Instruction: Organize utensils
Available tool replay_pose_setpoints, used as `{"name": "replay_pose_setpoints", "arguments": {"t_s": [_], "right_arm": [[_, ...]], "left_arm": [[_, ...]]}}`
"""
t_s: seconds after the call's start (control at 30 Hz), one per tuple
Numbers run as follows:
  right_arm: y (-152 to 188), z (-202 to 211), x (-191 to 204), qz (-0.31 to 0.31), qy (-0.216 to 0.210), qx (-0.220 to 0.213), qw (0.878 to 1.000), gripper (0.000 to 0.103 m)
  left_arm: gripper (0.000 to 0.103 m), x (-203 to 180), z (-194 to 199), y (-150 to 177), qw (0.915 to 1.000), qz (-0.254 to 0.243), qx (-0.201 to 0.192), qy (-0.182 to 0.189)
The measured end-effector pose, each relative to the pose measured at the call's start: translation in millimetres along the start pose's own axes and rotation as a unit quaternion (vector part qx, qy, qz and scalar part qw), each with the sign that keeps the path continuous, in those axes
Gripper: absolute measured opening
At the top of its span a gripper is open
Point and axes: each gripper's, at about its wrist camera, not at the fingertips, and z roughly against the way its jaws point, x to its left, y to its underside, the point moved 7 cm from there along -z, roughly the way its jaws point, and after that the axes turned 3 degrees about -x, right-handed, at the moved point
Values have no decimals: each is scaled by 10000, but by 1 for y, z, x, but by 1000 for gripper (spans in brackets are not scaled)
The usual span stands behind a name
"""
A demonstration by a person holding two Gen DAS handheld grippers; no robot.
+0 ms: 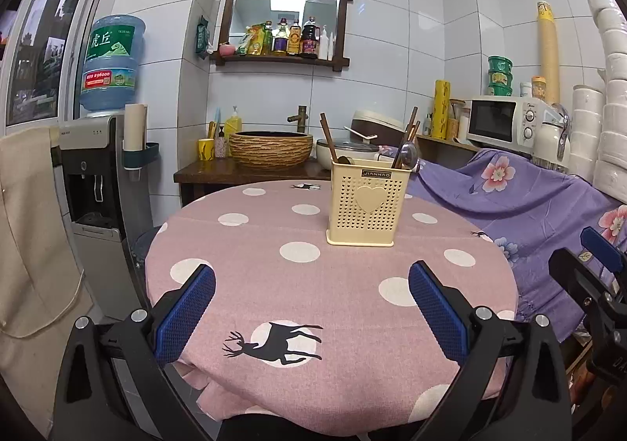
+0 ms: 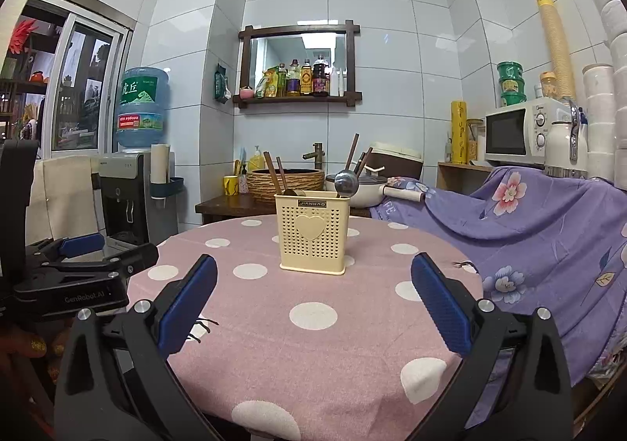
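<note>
A cream perforated utensil holder (image 1: 367, 202) (image 2: 312, 231) with a heart on its front stands upright on the round pink polka-dot table (image 1: 313, 276) (image 2: 313, 303). Wooden chopsticks and spoons (image 1: 328, 139) (image 2: 272, 172) and a metal ladle (image 2: 346, 182) (image 1: 405, 153) stick out of it. My left gripper (image 1: 311, 286) is open over the near table edge, nothing between its blue pads. My right gripper (image 2: 313, 280) is also open and empty, short of the holder. The right gripper shows at the right edge of the left wrist view (image 1: 588, 276); the left one at the left of the right wrist view (image 2: 78, 256).
Behind the table a wooden counter holds a woven basin (image 1: 270, 149), a tap and a white pot (image 1: 345, 153). A water dispenser (image 1: 98, 166) stands left. A purple floral cloth (image 1: 529, 205) covers furniture right, with a microwave (image 1: 505, 119) and stacked white rolls (image 1: 607, 88).
</note>
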Motion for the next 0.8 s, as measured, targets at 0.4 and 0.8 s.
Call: {"name": "replay_pose_setpoints", "arguments": {"t_s": [0.4,0.8], "right_arm": [[3,-2,2,-33,25,47,10000,97],[4,-3,1,-57,25,84,9999,97]], "left_arm": [[97,7,-1,3,9999,137,49,6],[97,7,-2,4,9999,145,82,18]]}}
